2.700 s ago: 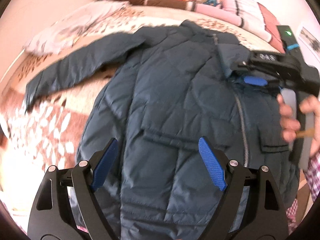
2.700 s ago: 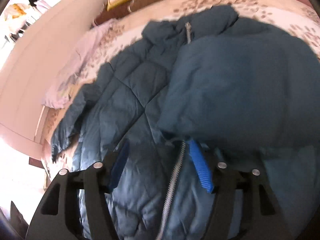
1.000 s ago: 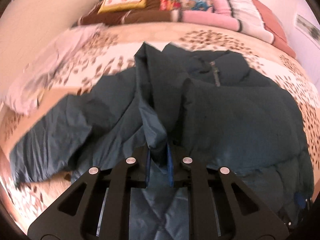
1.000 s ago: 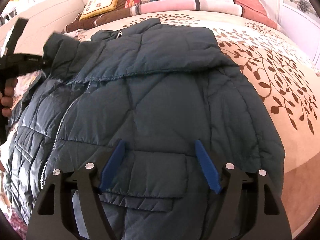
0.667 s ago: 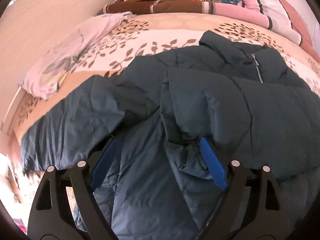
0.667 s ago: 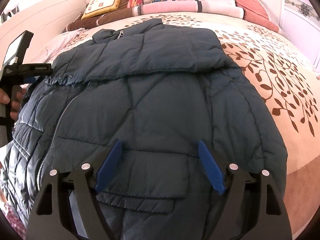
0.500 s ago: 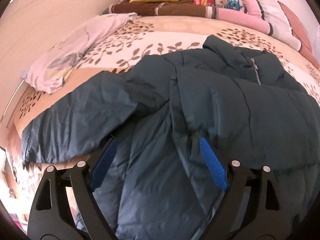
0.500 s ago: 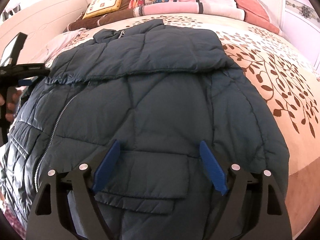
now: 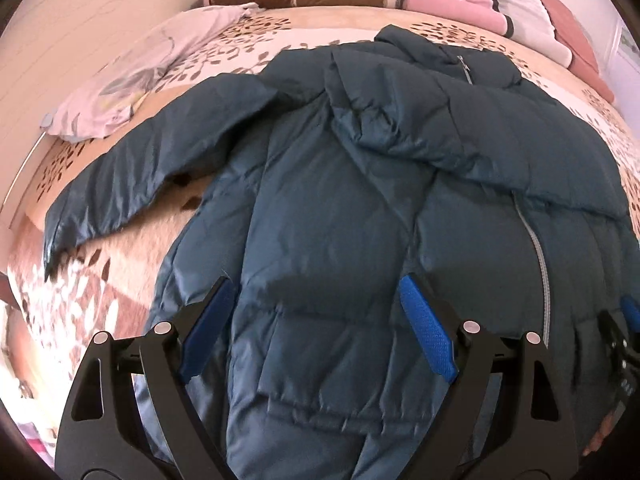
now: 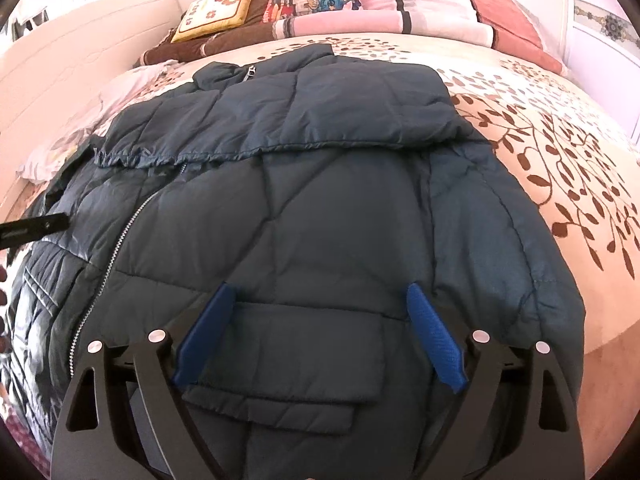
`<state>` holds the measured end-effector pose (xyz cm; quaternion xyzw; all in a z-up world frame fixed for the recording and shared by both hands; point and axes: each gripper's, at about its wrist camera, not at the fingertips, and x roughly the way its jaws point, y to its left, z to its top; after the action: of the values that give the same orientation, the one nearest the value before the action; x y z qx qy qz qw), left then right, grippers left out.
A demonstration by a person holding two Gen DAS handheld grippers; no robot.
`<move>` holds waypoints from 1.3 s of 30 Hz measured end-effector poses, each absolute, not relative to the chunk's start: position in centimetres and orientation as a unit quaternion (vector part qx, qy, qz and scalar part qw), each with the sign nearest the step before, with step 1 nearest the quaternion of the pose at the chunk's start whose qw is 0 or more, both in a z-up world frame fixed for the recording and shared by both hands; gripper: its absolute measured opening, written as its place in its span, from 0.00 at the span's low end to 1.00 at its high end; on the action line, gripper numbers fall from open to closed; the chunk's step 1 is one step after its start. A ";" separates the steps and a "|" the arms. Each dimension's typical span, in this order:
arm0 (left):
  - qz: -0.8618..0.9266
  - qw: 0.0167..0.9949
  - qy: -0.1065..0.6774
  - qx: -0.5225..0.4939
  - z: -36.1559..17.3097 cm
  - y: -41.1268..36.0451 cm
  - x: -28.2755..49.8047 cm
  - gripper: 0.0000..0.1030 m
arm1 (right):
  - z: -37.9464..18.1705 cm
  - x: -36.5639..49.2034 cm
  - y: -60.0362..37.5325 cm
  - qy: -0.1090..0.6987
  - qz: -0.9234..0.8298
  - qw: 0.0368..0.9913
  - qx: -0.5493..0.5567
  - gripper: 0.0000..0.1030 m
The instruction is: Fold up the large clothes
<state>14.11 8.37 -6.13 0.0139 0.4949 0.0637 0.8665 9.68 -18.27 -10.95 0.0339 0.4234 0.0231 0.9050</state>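
A dark teal quilted jacket [image 9: 340,216] lies front up on the bed, zipper [image 9: 540,256] closed. One sleeve is folded across the chest [image 10: 304,120]; the other sleeve [image 9: 140,176] lies spread out to the left on the bedspread. My left gripper [image 9: 316,312] is open and empty above the jacket's lower left front. My right gripper [image 10: 320,312] is open and empty above the pocket flap [image 10: 288,356] on the jacket's right side. The right gripper also shows at the edge of the left wrist view [image 9: 624,344].
The bed has a cream bedspread with brown leaf print [image 10: 560,152]. A pale lilac cloth [image 9: 132,80] lies at the left. Pillows and folded blankets [image 10: 320,4] line the head of the bed. The bed's edge [image 10: 600,340] runs at the right.
My left gripper let go of the folded sleeve, opened and drew back toward the jacket's hem. The right gripper stayed open over the pocket.
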 end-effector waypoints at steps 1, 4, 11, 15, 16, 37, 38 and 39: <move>0.059 0.867 0.495 0.011 -6.1 8.5 13.7 0.82 | -10.9 9.7 -18.2 0.424 0.021 0.905 0.033 0.85; 0.060 0.867 0.494 0.010 -6.2 8.9 12.4 0.82 | -10.9 9.6 -18.1 0.425 0.018 0.905 0.029 0.85; 0.089 0.867 0.488 0.035 -5.9 10.5 10.3 0.82 | -10.9 9.2 -17.7 0.427 0.004 0.904 0.010 0.87; 0.082 0.869 0.487 0.022 -5.6 12.4 9.0 0.82 | -10.6 9.0 -17.5 0.434 -0.002 0.901 0.005 0.87; 0.080 0.871 0.485 0.017 -5.5 13.1 8.6 0.82 | -10.4 8.9 -17.5 0.436 -0.004 0.900 0.004 0.87; 0.195 0.819 0.447 -0.303 -6.9 37.0 9.5 0.78 | -3.7 7.8 -11.1 0.375 0.073 0.924 -0.011 0.86; 0.198 0.815 0.447 -0.312 -7.1 37.6 9.8 0.76 | -3.5 7.7 -10.7 0.373 0.076 0.925 -0.015 0.86; 0.201 0.809 0.448 -0.324 -7.5 38.4 10.3 0.74 | -3.4 7.7 -10.5 0.371 0.079 0.925 -0.018 0.86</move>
<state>10.34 38.36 -7.52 -0.3235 0.4478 0.2009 0.8090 7.71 -10.47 -3.41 -0.0177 0.3713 0.0792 0.9250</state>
